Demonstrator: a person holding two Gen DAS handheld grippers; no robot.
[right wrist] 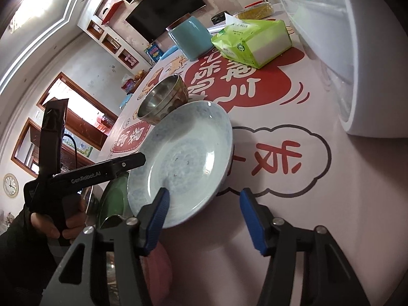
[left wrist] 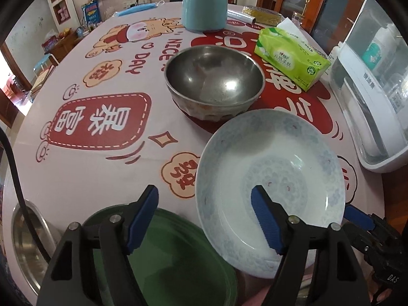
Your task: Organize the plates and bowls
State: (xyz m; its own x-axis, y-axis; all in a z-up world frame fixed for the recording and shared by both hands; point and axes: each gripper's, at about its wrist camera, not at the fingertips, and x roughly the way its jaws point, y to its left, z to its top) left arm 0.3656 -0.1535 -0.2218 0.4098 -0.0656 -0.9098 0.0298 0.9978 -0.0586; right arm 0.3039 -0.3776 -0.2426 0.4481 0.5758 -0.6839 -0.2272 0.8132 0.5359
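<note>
A pale blue patterned plate (left wrist: 270, 176) is tilted, its near edge raised off the table; it also shows in the right wrist view (right wrist: 186, 158). My left gripper (left wrist: 206, 219) is open, its right finger lying over the plate's inside and its left finger over a green plate (left wrist: 178, 262). My right gripper (right wrist: 204, 219) is open, with the plate's near rim between its fingers; its left pad (right wrist: 159, 219) is inside the plate. A steel bowl (left wrist: 214, 76) stands behind the plate.
A green tissue pack (left wrist: 290, 58), a teal canister (left wrist: 205, 7) and a white dish cabinet (left wrist: 372, 89) stand at the far and right side. A steel basin (left wrist: 28, 242) sits at the near left. A pink object (right wrist: 158, 267) lies below the right gripper.
</note>
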